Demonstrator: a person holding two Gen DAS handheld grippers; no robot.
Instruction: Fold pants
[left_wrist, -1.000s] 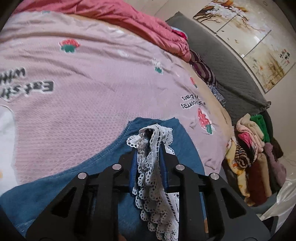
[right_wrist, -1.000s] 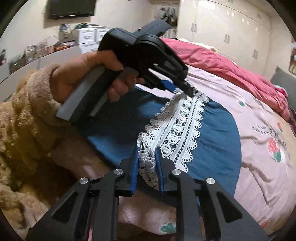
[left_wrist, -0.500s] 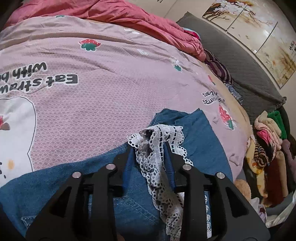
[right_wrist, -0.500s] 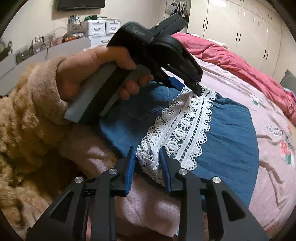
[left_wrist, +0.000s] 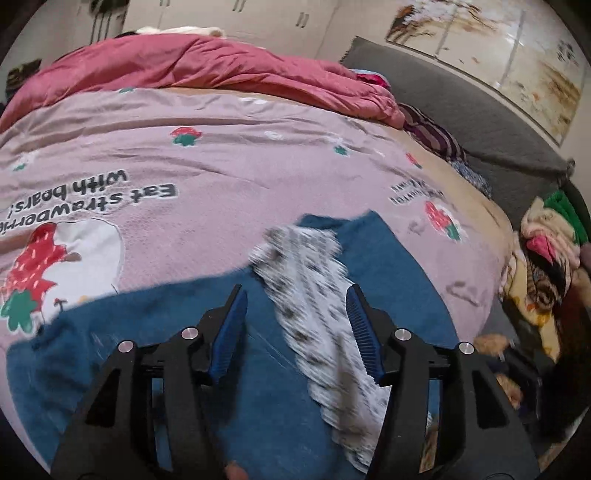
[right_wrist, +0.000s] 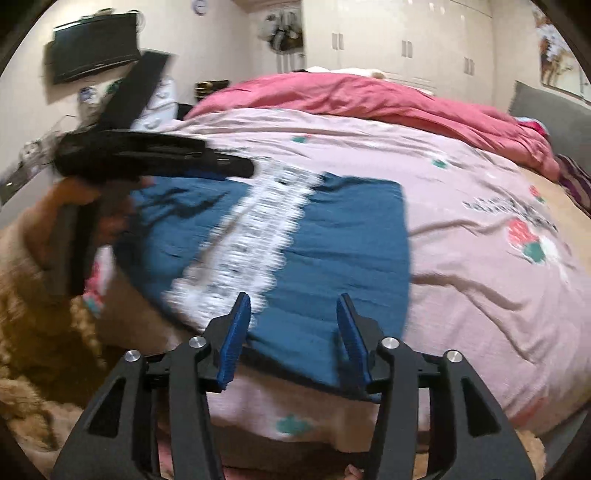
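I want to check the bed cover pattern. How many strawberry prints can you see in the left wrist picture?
3. One small strawberry up centre, one large at the left edge, one at right near the blue pants. Others may be hidden under the pants.

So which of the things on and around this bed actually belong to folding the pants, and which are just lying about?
Part of the job:
- blue pants with the white lace trim
- left hand-held gripper, jaws opening, off the lace
- right hand-held gripper, jaws opening, nothing pinched

Just lying about:
- pink strawberry bedspread
- red quilt
- pile of clothes
- wall television
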